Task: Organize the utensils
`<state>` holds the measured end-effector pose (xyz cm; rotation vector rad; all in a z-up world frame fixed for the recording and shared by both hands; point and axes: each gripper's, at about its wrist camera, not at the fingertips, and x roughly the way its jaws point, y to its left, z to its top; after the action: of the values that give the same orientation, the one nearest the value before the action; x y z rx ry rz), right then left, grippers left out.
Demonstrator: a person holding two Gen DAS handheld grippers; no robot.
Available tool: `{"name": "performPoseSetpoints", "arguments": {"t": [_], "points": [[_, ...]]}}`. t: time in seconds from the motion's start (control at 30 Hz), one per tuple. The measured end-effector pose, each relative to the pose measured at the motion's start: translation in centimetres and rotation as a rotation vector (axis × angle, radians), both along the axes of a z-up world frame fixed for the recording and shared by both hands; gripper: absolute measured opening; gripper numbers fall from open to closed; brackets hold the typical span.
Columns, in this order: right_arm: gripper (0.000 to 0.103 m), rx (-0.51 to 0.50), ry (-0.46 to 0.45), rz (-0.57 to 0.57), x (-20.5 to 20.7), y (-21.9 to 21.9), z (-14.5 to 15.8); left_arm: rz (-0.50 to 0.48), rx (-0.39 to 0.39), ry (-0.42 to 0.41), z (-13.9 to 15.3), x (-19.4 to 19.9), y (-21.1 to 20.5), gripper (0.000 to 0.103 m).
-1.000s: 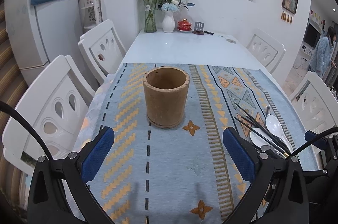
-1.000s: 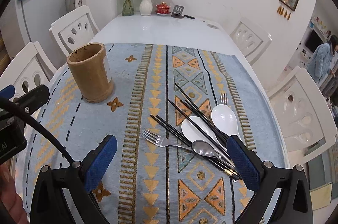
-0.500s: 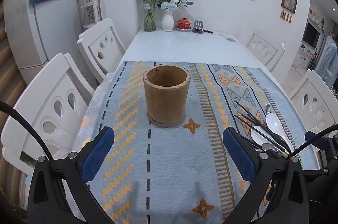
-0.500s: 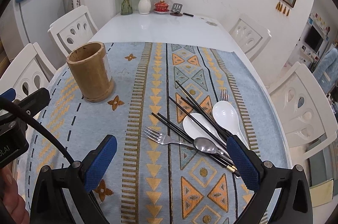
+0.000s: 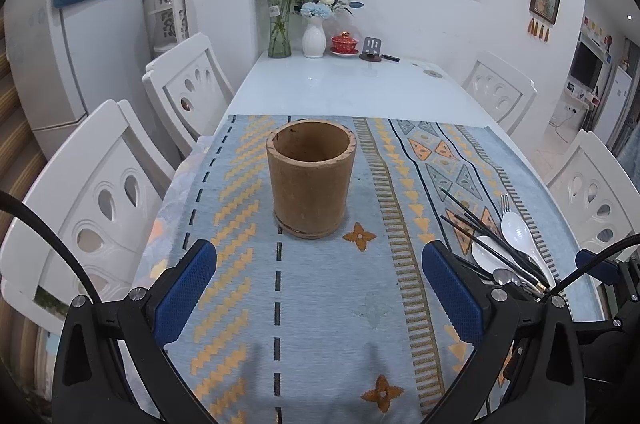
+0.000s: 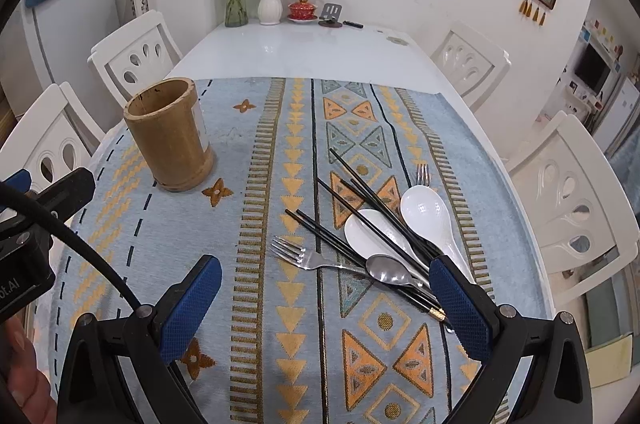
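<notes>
A brown bamboo holder [image 5: 311, 179] [image 6: 170, 134] stands upright and empty on the patterned cloth. My left gripper [image 5: 319, 282] is open just in front of it, holding nothing. To the right lies a pile of utensils: black chopsticks [image 6: 374, 220], two white spoons [image 6: 429, 216], a metal spoon [image 6: 387, 270] and a fork [image 6: 298, 254]; a second fork [image 6: 422, 175] peeks out behind. My right gripper [image 6: 325, 294] is open near the pile, its right finger [image 6: 456, 298] over the chopstick ends. The pile [image 5: 504, 244] also shows in the left wrist view.
White chairs [image 5: 100, 191] [image 6: 568, 191] line both long sides of the table. At the far end stand a glass vase of flowers [image 5: 280, 19], a white vase [image 5: 313, 39], a red lidded cup [image 5: 345, 43] and a phone stand [image 5: 372, 49]. A fridge [image 5: 60, 43] is at left.
Both grippers have drawn slightly nearer the table and forward. The person seen at far right in the doorway has left the view. Nothing on the table has moved.
</notes>
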<state>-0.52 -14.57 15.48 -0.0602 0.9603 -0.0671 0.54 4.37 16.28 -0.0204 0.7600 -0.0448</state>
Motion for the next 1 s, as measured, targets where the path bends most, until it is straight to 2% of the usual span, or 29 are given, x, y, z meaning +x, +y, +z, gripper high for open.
{"name": "performPoseSetpoints", "arguments": {"t": [0.4,0.8,1.0], "points": [[0.103,0.011,0.014,-0.005,-0.2,0.3,-0.2,0.001,0.013,0.011,-0.5,-0.2,0.2,0.103],[0.103,0.025,0.048,-0.003,-0.2,1.0,-1.1,0.004,0.010,0.083,-1.7,-0.3,1.2,0.103],[0.103,0.021,0.050,0.010,-0.2,1.6,-1.1,0.003,0.022,0.078,-1.7,-0.6,1.4,0.103]]}}
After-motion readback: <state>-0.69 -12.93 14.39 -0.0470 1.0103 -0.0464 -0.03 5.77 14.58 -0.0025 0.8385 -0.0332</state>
